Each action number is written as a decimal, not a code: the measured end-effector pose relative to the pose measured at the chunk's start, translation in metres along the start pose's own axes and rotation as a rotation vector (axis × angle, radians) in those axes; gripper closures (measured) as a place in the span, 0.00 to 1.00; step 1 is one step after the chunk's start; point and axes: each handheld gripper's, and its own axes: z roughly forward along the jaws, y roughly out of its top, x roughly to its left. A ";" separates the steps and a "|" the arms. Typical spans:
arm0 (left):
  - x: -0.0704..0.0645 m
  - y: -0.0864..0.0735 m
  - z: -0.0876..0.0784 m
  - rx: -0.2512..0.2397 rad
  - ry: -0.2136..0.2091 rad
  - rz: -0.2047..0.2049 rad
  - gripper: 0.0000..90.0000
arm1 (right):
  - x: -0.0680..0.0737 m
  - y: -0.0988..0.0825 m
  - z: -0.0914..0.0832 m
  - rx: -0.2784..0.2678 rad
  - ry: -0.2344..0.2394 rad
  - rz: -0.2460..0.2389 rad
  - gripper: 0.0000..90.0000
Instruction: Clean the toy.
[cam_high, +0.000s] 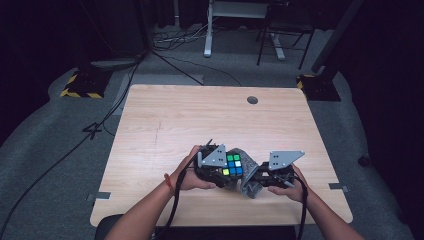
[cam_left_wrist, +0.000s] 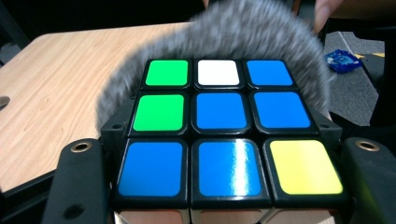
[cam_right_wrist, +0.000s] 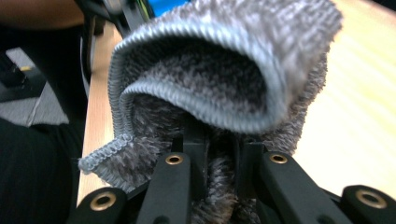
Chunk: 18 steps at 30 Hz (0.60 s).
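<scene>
Down at the near edge of the wooden table (cam_high: 165, 120), the left gripper (cam_high: 216, 167) has the puzzle cube (cam_high: 233, 164) clamped between its jaws, and in the left gripper view the cube (cam_left_wrist: 224, 126) sits right up against the camera, a black jaw pressed to each side, its lower row of stickers cut off at the bottom of the frame. The top face reads green, white, blue; green, blue, blue; blue, blue, yellow. Behind the cube a grey fuzzy cloth (cam_left_wrist: 224, 37) arches over the far side, blurred, so whether it touches the cube's back face is hard to say. The right gripper (cam_high: 270, 176) is closed on that grey cloth (cam_high: 248, 186), and in the right gripper view the cloth (cam_right_wrist: 224, 79) bulges up in a folded loop with a stitched hem, its jaws pinched together with pile squeezed between them; the fingertips themselves are buried in the fabric. From the high view the two grippers sit close together, the cloth bridging between them and hiding the cube's right flank and the table under it. The person's left hand (cam_high: 190, 172) and right hand (cam_high: 295, 187) wrap the handles, forearms coming in from the bottom. Ahead of the grippers the tabletop lies open all the way to a round grommet hole (cam_high: 252, 100) near the far edge, with bare wood to left and right as well
</scene>
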 end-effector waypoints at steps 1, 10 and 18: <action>0.000 -0.001 0.001 0.008 0.002 0.003 0.37 | 0.001 0.001 -0.001 -0.009 -0.003 -0.003 0.89; -0.003 -0.003 0.012 0.095 0.016 0.025 0.35 | 0.002 0.004 -0.004 -0.053 -0.023 -0.015 0.89; -0.011 -0.003 0.023 0.177 0.030 0.091 0.37 | 0.008 0.012 -0.002 -0.067 -0.013 -0.043 0.89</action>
